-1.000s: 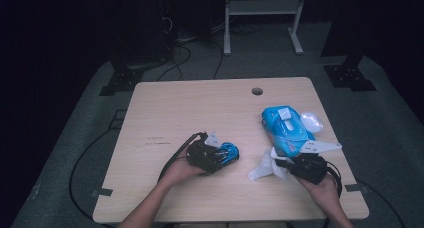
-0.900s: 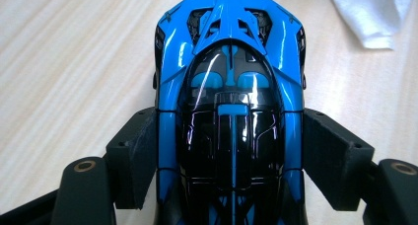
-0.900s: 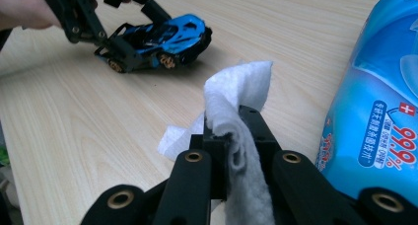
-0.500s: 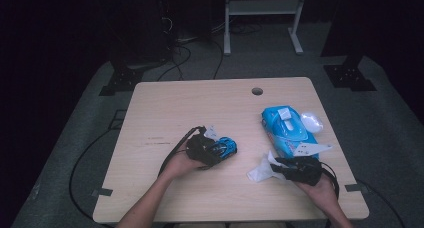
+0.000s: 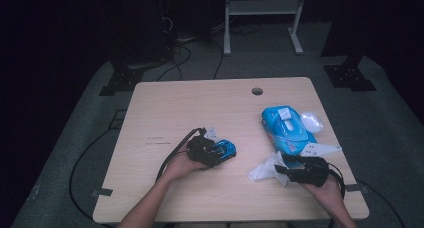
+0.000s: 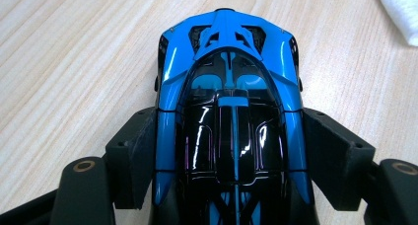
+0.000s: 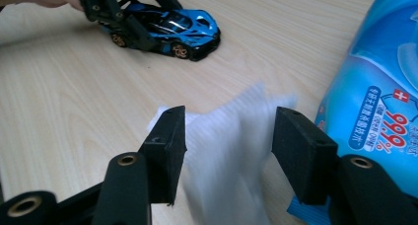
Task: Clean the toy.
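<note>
Dark floor and cables surrounded the pale wooden counter [image 5: 165, 113]. Left of its centre sat the blue toy car [image 5: 224, 150], clamped by its 2 flanks in the left tool [image 6: 229, 151], wheels on the wood. Right of it lay the white wipe [image 5: 264, 169], loose between the pads of the right tool [image 7: 227, 153], whose jaws had just been opening and stood apart. Just beyond was the blue wipes pack [image 5: 286, 130].
</note>
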Action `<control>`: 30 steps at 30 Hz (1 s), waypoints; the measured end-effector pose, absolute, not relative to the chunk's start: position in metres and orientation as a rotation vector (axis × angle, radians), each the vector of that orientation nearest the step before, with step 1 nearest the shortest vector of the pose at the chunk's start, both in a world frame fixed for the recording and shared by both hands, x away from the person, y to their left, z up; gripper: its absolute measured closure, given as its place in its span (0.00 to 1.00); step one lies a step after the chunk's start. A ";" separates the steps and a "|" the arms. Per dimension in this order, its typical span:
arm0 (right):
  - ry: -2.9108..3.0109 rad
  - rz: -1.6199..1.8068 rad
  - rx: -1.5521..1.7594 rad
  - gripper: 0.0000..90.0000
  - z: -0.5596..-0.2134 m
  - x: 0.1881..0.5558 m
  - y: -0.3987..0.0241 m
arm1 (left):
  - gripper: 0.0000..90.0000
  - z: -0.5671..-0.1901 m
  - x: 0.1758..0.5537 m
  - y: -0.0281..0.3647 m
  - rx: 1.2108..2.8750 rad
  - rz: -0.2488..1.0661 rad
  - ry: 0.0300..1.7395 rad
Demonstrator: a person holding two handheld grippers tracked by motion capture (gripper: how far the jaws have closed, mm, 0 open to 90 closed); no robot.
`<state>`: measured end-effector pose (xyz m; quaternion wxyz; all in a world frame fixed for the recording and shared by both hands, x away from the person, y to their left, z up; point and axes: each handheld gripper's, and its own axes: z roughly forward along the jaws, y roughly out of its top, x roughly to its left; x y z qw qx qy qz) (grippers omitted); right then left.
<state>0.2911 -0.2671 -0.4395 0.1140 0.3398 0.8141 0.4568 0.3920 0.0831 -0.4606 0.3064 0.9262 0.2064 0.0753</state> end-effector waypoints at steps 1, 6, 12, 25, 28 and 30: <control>2.388 1.338 0.989 0.51 -0.439 0.290 -0.267 | 0.30 -0.461 0.392 0.083 2.450 0.199 0.547; 2.414 1.322 0.979 0.50 -0.441 0.287 -0.269 | 0.29 -0.461 0.391 0.085 2.442 0.196 0.547; 2.364 1.353 1.003 0.49 -0.434 0.289 -0.274 | 0.24 -0.455 0.390 0.089 2.402 0.203 0.550; 2.322 1.389 1.018 0.47 -0.431 0.289 -0.281 | 0.20 -0.440 0.378 0.101 2.344 0.214 0.533; 2.315 1.398 1.022 0.47 -0.431 0.289 -0.282 | 0.19 -0.440 0.375 0.106 2.332 0.220 0.537; 2.307 1.405 1.028 0.46 -0.432 0.289 -0.283 | 0.19 -0.439 0.374 0.110 2.317 0.216 0.545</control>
